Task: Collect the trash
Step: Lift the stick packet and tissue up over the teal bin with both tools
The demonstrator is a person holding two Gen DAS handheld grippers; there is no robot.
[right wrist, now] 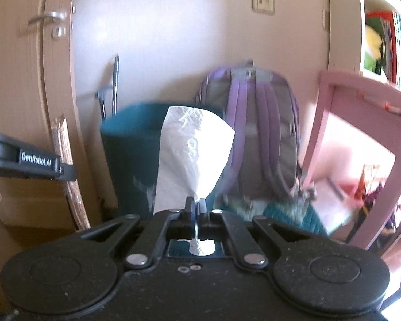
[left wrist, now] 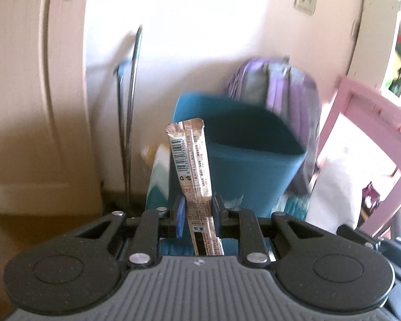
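The left gripper [left wrist: 199,211] pinches a stiff, light wrapper [left wrist: 191,157] low down; the right gripper [right wrist: 196,206], fingers fully closed, nips a flimsy tissue [right wrist: 191,157] by its corner. The teal bin [left wrist: 254,144] waits ahead.

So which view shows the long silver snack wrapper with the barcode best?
The left wrist view: the long silver snack wrapper stands upright, sharp, barcode readable, clamped in the left gripper. The right wrist view catches it only edge-on at the far left, beside the left gripper's black finger, with no print legible.
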